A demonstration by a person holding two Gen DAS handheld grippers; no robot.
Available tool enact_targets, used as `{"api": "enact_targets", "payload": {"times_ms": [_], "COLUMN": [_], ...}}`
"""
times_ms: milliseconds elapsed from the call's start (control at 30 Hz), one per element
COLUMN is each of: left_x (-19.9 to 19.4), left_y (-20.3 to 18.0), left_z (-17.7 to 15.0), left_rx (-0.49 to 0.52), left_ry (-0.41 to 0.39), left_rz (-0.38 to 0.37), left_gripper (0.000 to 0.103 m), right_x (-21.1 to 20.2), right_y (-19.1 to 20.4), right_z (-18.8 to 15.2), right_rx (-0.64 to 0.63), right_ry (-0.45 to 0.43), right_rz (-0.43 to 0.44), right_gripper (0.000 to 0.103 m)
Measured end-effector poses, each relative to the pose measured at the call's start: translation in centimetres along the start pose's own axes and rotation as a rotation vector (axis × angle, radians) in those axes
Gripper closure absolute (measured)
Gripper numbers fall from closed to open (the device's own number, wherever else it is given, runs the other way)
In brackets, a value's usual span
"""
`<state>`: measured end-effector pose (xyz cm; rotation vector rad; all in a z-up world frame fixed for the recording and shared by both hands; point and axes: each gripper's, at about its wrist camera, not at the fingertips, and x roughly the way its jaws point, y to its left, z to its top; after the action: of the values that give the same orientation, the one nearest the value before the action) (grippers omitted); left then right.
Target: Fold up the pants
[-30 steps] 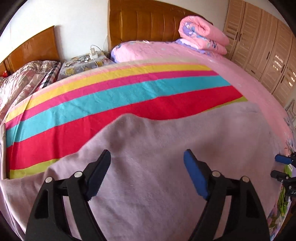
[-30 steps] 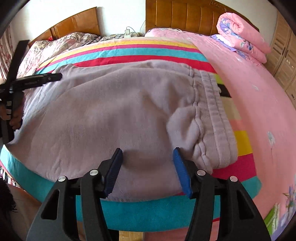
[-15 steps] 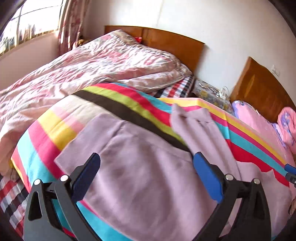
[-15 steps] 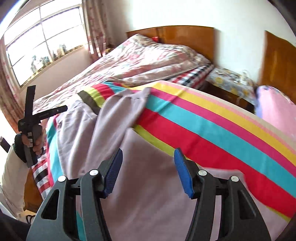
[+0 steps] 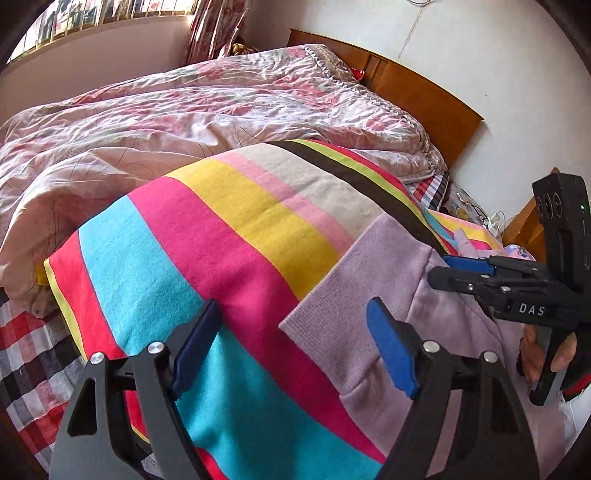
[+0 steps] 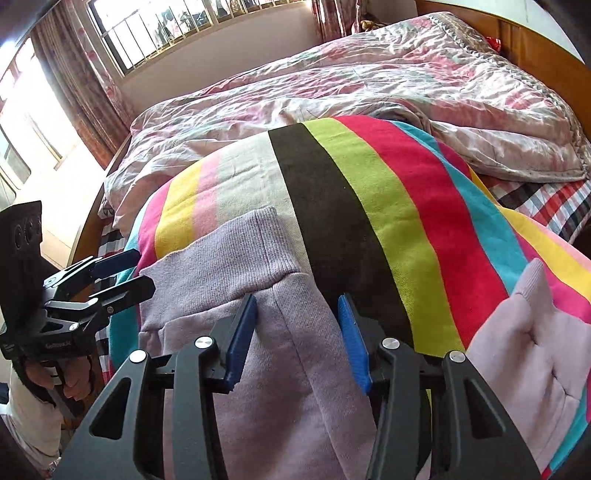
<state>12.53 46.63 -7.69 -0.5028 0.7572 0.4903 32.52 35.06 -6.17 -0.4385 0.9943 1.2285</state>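
Lilac sweatpants (image 5: 402, 295) lie on a striped blanket (image 5: 207, 236); a ribbed leg cuff (image 6: 236, 254) points away from me. My left gripper (image 5: 291, 343) is open and empty, hovering over the blanket just left of the cuff corner. My right gripper (image 6: 295, 339) is open, its jaws standing either side of the leg just behind the cuff, not closed on it. Each gripper shows in the other's view: the right one in the left wrist view (image 5: 458, 269), the left one in the right wrist view (image 6: 118, 273). The second leg (image 6: 528, 332) lies at the right.
A rumpled floral quilt (image 5: 184, 110) covers the bed beyond the blanket. A wooden headboard (image 5: 424, 99) stands at the back right. A plaid sheet (image 5: 33, 354) shows at the near-left edge. A window (image 6: 166, 33) is at the far left.
Both grippers have swung left from the waistband end of the pants to the leg cuffs. Both stay open and empty.
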Motion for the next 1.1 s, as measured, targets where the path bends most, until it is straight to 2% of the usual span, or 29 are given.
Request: {"api": "enact_targets", "payload": {"times_ms": [33, 67, 100, 133, 167, 200, 300, 433, 567, 600, 667, 700, 733, 767, 800, 867, 933, 967, 1033, 1100], "left_x": [0.2, 0.6, 0.8, 0.7, 0.5, 0.2, -1.5, -4.0, -2.1, -1.3, -0.6, -0.9, -1.6, -2.6, -3.7, -5.4, -6.0, -5.9, -4.9, -3.3], "left_y": [-0.2, -0.4, -0.6, -0.8, -0.9, -1.0, -0.8, -0.3, 0.5, 0.5, 0.6, 0.5, 0.4, 0.2, -0.4, -1.8, -3.9, -5.2, -7.7, -9.6], "left_z": [-0.1, -0.2, -0.4, -0.5, -0.6, -0.6, -0.5, 0.1, -0.1, -0.3, -0.7, -0.7, -0.7, -0.8, -0.8, -0.8, -0.9, -1.0, -1.3, -1.5], "left_rx": [0.019, 0.039, 0.063, 0.082, 0.092, 0.090, 0.081, 0.051, 0.035, 0.046, 0.053, 0.048, 0.044, 0.045, 0.053, 0.078, 0.115, 0.145, 0.202, 0.229], "left_ry": [0.000, 0.000, -0.003, -0.009, -0.010, -0.009, -0.050, -0.108, -0.040, -0.020, -0.024, -0.032, -0.054, -0.093, -0.131, -0.163, -0.165, -0.152, -0.112, -0.072], "left_rz": [0.015, 0.033, 0.047, 0.043, 0.027, 0.019, 0.004, 0.040, 0.065, 0.085, 0.139, 0.170, 0.220, 0.253, 0.258, 0.200, 0.080, 0.023, -0.073, -0.101], "left_gripper": [0.030, 0.040, 0.048, 0.055, 0.082, 0.092, 0.095, 0.095, 0.095, 0.093, 0.080, 0.066, 0.055, 0.035, 0.030, 0.026, 0.016, 0.012, 0.012, 0.012], "right_x": [0.2, 0.1, 0.1, -0.1, -0.1, -0.3, -1.3, -1.5, 1.4, 1.5, 0.4, -1.0, -2.8, -4.9, -7.0, -10.8, -13.1, -13.7, -14.0, -13.3], "right_y": [0.0, 0.0, 0.2, 0.6, 1.0, 1.3, 2.0, 3.6, 3.2, 2.9, 2.0, 1.4, 0.6, -0.4, -1.8, -5.8, -11.0, -13.6, -17.8, -20.0], "right_z": [-0.1, -0.2, -0.2, -0.3, -0.2, -0.3, 0.3, 0.9, 0.4, 0.3, 0.2, 0.2, 0.1, -0.2, -0.7, -2.3, -5.0, -6.5, -9.5, -11.3], "right_rx": [-0.006, -0.010, -0.018, -0.039, -0.063, -0.077, -0.077, -0.106, -0.078, -0.063, -0.012, 0.012, 0.028, 0.045, 0.072, 0.168, 0.303, 0.376, 0.501, 0.559], "right_ry": [-0.009, -0.017, -0.022, -0.033, -0.040, -0.048, -0.099, -0.128, -0.074, -0.078, -0.084, -0.104, -0.141, -0.178, -0.204, -0.245, -0.257, -0.251, -0.226, -0.191], "right_rz": [0.009, 0.021, 0.025, 0.003, -0.018, -0.029, -0.019, -0.018, -0.053, -0.048, -0.040, -0.027, -0.020, -0.024, -0.042, -0.086, -0.124, -0.147, -0.154, -0.159], "right_gripper": [0.065, 0.070, 0.081, 0.088, 0.090, 0.092, 0.093, 0.093, 0.090, 0.086, 0.068, 0.055, 0.050, 0.050, 0.050, 0.050, 0.049, 0.049, 0.050, 0.050]}}
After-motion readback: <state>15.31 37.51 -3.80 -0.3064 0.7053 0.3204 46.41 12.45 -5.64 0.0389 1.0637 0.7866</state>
